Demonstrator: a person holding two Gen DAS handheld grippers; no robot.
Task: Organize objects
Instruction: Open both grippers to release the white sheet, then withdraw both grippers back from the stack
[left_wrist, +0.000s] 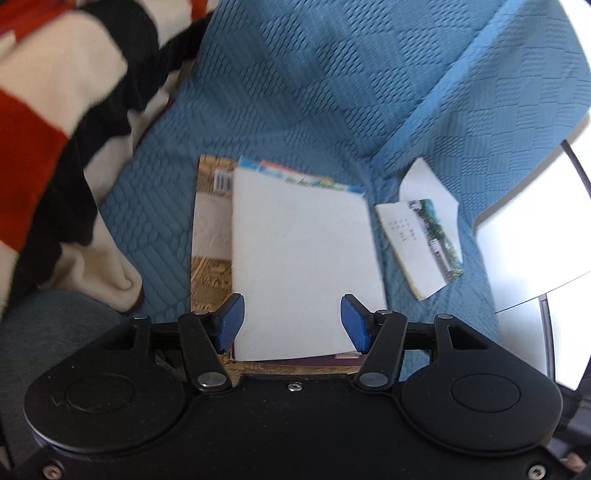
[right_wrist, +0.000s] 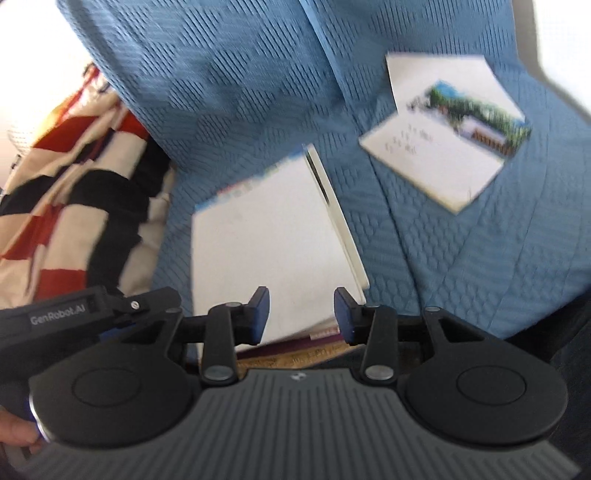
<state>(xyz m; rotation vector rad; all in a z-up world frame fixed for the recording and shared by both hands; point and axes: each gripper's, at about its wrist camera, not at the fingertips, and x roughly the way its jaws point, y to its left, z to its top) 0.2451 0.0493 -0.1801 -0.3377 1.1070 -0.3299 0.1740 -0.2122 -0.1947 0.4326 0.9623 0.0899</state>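
A white booklet (left_wrist: 299, 258) lies on top of a stack of books on the blue quilted sofa seat (left_wrist: 295, 92); a tan patterned book (left_wrist: 208, 236) sticks out from under it on the left. My left gripper (left_wrist: 292, 323) hovers over the stack's near edge, open, its blue pads clear of the booklet. In the right wrist view the same white booklet (right_wrist: 266, 243) lies below my right gripper (right_wrist: 301, 314), which is also open with nothing pressed between its pads. A smaller booklet with a photo strip (left_wrist: 421, 243) (right_wrist: 447, 147) rests apart to the right.
A red, black and cream striped blanket (left_wrist: 55, 129) (right_wrist: 70, 177) is bunched at the left of the seat. A white sheet (left_wrist: 428, 184) lies under the small booklet. The left gripper's body (right_wrist: 74, 314) shows at the left edge of the right wrist view. A bright white surface (left_wrist: 535, 229) borders the sofa on the right.
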